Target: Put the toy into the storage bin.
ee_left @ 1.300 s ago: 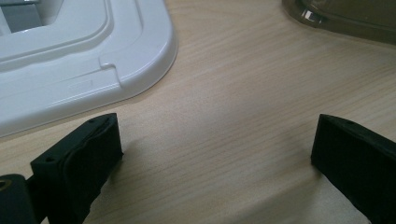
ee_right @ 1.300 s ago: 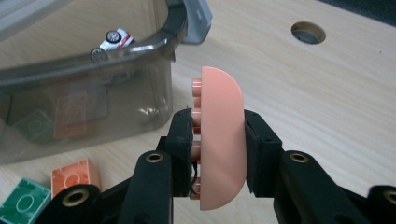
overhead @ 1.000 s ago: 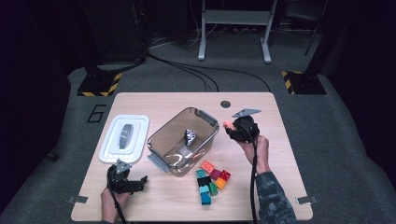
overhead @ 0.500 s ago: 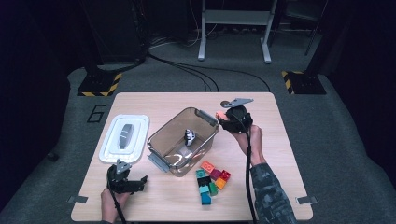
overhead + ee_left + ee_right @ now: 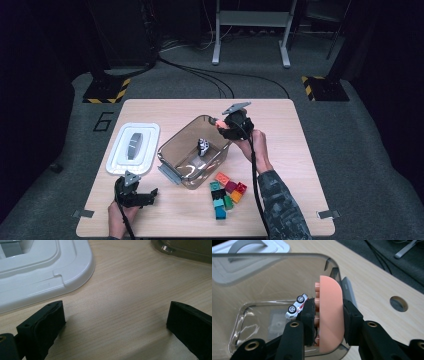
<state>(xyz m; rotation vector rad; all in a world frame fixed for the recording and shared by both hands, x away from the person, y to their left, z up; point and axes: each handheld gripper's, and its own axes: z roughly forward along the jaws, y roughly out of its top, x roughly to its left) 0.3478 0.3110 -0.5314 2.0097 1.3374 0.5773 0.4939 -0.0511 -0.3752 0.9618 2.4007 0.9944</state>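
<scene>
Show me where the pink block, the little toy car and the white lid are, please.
pink block (image 5: pixel 331 315): right gripper view, on its smooth rounded face between the jaws.
toy car (image 5: pixel 296 306): right gripper view, on its white body inside the clear bin.
white lid (image 5: pixel 134 148): high view, beside its grey handle.

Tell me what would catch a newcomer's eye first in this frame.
The salmon-pink block pinched in the right gripper over the far rim of the clear bin, where a small white toy car lies. Next, the cluster of coloured blocks on the table near the bin, and the white lid to its left.
</scene>
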